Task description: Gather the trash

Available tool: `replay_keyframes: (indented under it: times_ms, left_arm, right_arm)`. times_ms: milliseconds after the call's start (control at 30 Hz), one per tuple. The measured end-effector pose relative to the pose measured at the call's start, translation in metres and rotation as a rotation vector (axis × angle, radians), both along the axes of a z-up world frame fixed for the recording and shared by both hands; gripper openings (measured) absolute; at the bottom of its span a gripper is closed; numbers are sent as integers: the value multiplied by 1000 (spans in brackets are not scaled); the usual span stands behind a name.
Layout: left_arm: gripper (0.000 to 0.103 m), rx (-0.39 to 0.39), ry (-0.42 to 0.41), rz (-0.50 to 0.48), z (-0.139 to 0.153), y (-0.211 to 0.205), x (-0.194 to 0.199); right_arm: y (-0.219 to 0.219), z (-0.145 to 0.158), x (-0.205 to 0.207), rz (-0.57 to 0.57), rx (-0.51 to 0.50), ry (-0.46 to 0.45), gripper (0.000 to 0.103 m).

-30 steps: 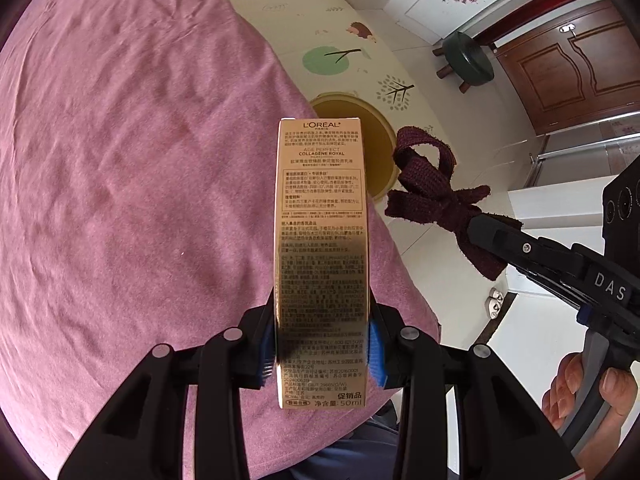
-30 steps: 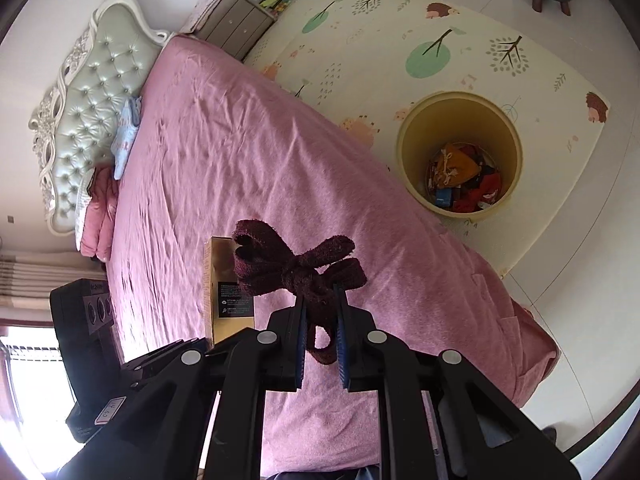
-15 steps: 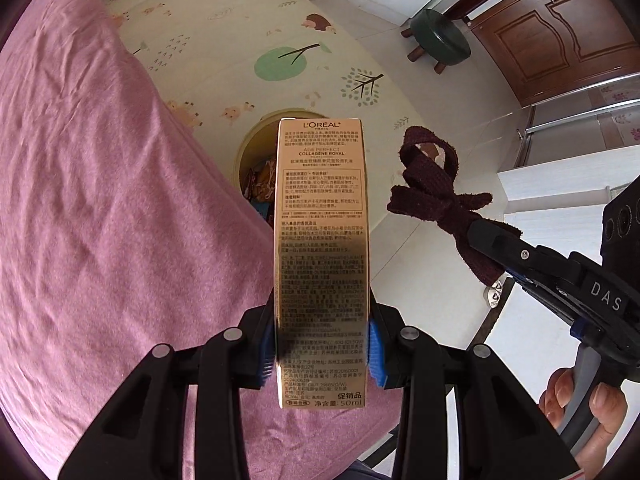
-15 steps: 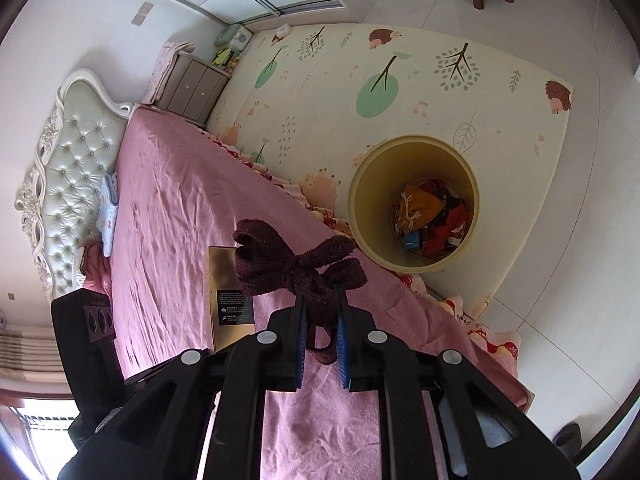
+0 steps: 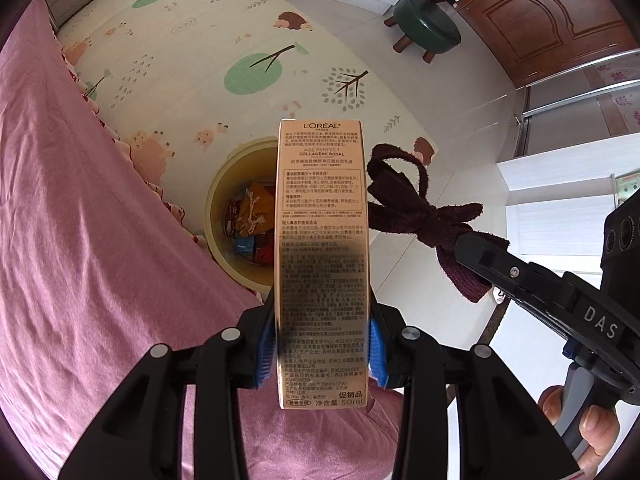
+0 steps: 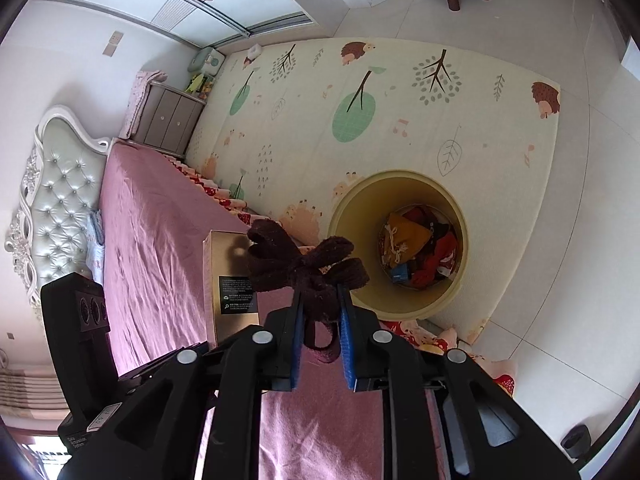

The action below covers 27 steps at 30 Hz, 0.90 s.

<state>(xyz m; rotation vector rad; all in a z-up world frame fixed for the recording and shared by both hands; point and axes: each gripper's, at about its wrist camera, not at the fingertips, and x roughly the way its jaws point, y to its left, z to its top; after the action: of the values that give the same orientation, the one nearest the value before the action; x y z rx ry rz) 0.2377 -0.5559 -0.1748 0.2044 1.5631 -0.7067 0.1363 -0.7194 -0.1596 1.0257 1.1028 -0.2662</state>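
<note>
A gold L'Oreal carton (image 5: pixel 322 240) stands upright in my left gripper (image 5: pixel 322 340). Its blue pads still touch the carton's sides while the jaws are opening. A dark maroon knitted bow (image 6: pixel 308 268) sits between the pads of my right gripper (image 6: pixel 320 332). Those jaws are opening and stand visibly wider than the fabric. The bow (image 5: pixel 416 216) sticks out to the right of the carton, whose side (image 6: pixel 230 280) also shows from the right wrist. Below both, on the floor by the bed's edge, is a yellow bin (image 5: pixel 218 200) holding colourful trash.
The pink bed (image 5: pixel 80 240) fills the left side, with its tufted headboard (image 6: pixel 60 200) far off. The bin's rim (image 6: pixel 400 178) rests on a patterned play mat (image 6: pixel 400 100). A green stool (image 5: pixel 426 30) and a nightstand (image 6: pixel 172 120) stand farther away. A person's hand (image 5: pixel 592 420) grips the right tool.
Both grippers moved from over the bed toward the bed's edge, so the bin now lies just beneath them. The right jaws have parted around the bow.
</note>
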Motion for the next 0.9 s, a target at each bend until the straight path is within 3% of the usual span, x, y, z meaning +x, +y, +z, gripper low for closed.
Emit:
replay_keyframes:
  times_ms: [33, 67, 500, 900]
  left_arm:
    - [73, 9, -19, 8, -1, -3, 3]
    - [84, 16, -46, 21, 0, -4, 7]
    - [84, 14, 7, -4, -5, -4, 12]
    - [84, -18, -58, 35, 37, 34, 0]
  right_arm:
    - [-5, 0, 1, -12, 0, -1, 40]
    - [-8, 0, 2, -20, -4, -1, 42]
    - [-7, 2, 5, -7, -18, 19, 45]
    - [29, 40, 4, 75, -39, -22, 45]
